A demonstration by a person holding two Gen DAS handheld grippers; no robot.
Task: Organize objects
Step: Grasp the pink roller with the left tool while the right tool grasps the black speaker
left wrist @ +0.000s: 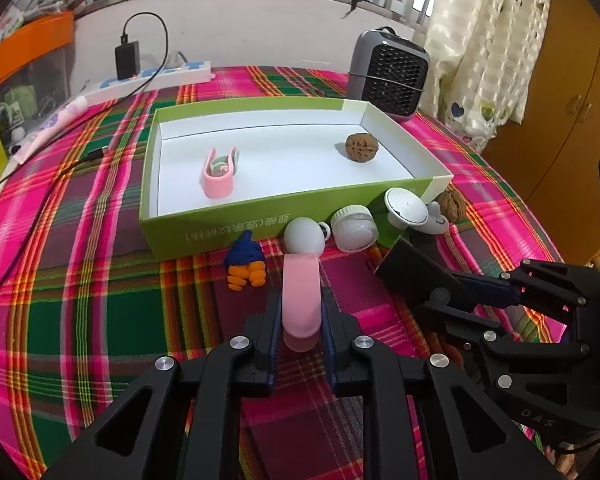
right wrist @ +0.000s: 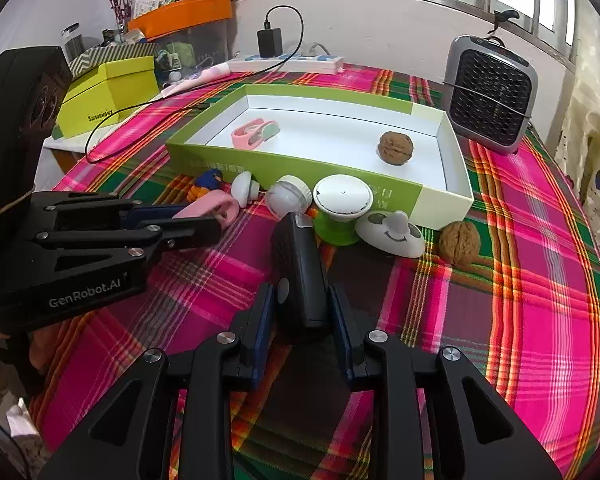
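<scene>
My left gripper is shut on a pink clip in front of the green box; it also shows in the right wrist view. My right gripper is shut on a black device, also seen in the left wrist view. The box holds another pink clip and a walnut. In front of the box lie a blue-orange knitted toy, a white egg-shaped item, a white cap, a green-white suction piece, a white smiley piece and a second walnut.
A grey fan heater stands at the back right. A white power strip with a black charger and cable lies at the back. A yellow box sits at the left. The plaid tablecloth covers the table.
</scene>
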